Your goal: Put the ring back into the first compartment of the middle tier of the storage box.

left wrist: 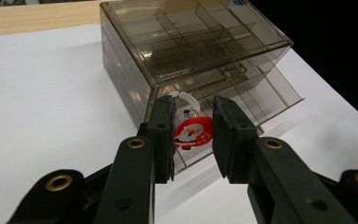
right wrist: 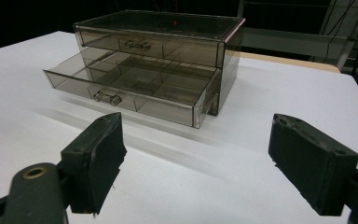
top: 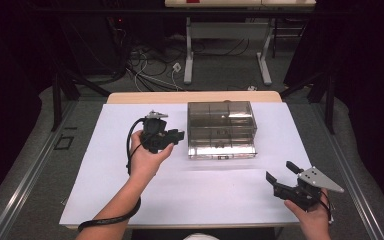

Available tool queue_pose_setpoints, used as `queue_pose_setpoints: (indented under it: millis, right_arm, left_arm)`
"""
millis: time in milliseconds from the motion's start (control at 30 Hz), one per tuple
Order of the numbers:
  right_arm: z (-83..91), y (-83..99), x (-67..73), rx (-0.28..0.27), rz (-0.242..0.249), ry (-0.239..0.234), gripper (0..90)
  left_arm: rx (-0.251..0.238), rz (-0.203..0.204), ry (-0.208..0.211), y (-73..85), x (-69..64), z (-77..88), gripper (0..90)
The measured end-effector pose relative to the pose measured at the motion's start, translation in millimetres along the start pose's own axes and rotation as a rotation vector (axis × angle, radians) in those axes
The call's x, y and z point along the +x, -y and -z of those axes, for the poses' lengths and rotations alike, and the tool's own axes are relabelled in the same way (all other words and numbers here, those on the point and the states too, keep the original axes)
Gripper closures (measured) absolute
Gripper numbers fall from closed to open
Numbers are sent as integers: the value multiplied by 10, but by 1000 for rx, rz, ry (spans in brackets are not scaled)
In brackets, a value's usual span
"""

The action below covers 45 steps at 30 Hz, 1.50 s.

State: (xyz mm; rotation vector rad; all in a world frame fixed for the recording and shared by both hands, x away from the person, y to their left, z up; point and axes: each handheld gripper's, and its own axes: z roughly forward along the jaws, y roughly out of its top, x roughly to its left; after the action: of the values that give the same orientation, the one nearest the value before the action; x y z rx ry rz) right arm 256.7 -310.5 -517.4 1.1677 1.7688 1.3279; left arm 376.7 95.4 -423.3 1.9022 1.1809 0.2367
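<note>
Left gripper pinching Santa clip, probably a hair clip; thin hold could slip before the open lower drawer ahead. Right gripper wide, empty.

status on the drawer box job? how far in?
Done: the lower drawer of the smoky clear plastic drawer box is pulled out, its compartments looking empty. In hand: the left tongs grip a small round red Santa charm beside the box. The right tongs are open, holding nothing, on the white table. Left: probably placing the charm in the drawer and closing it.
</note>
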Motion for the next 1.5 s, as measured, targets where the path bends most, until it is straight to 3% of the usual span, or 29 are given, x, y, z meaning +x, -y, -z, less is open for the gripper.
queue_pose_setpoints:
  millis: [833, 1500]
  right_arm:
    - [4, -2, -8, 10, 2, -5, 178]
    - [-6, 1, -5, 8, -3, -14, 178]
  left_arm:
    - [73, 3, -2, -10, -125, -458, 701]
    - [120, 36, 6, 77, -171, -777, 700]
